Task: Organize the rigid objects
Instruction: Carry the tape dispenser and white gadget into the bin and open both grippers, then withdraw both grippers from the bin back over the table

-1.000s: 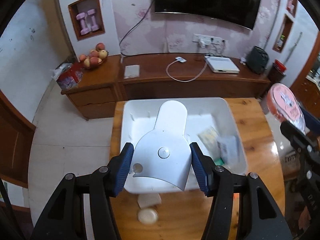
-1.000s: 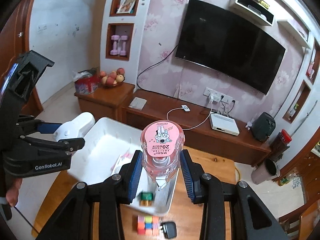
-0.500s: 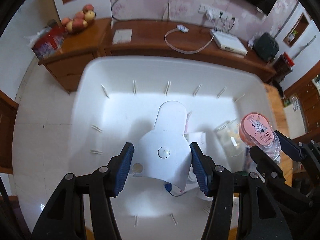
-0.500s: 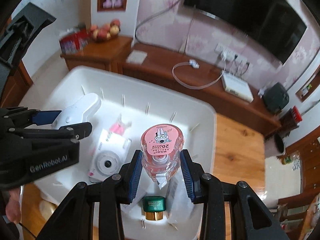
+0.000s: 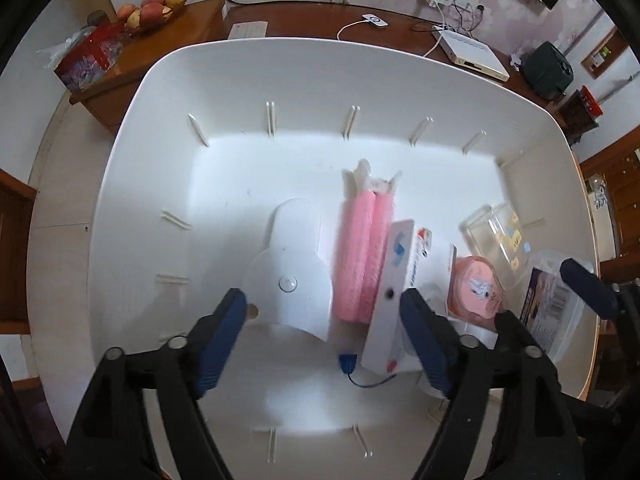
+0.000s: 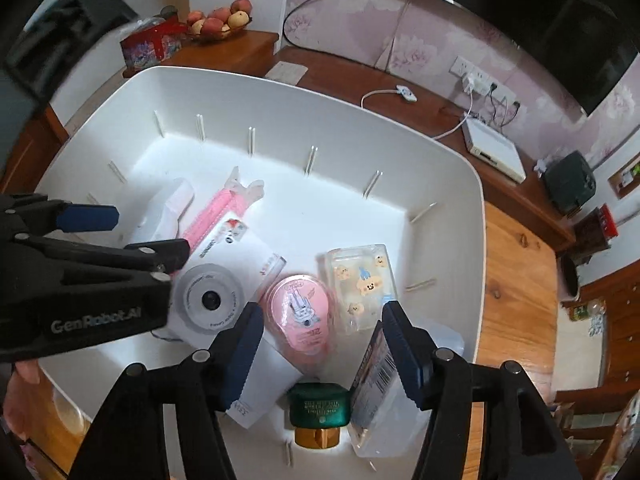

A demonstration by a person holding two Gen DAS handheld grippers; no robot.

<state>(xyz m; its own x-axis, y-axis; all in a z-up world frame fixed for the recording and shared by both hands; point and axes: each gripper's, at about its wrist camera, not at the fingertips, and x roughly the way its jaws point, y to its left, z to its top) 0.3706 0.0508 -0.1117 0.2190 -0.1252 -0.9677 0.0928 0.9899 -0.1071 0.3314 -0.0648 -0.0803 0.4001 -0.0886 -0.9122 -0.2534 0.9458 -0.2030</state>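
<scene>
White bin [image 5: 132, 184] looking smooth semi-gloss plastic. Pink roll [image 5: 364, 256] showing fuzzy, rough texture. Table [image 6: 516, 280] showing glossy varnished wood w/ knots. Clear box [image 6: 360, 280] looking glossy plastic. Green jar [image 6: 318, 406] shining, gold metallic-looking base.

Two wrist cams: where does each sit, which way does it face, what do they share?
Left wrist: on the left hand-held gripper, facing steeply down into the white plastic bin over a white flat gadget; open blue-padded jaws show.
Right wrist: on the right hand-held gripper, facing down over a pink-capped clear bottle; open jaws and left gripper show.
Shared: bin, bottle, white camera box.
</scene>
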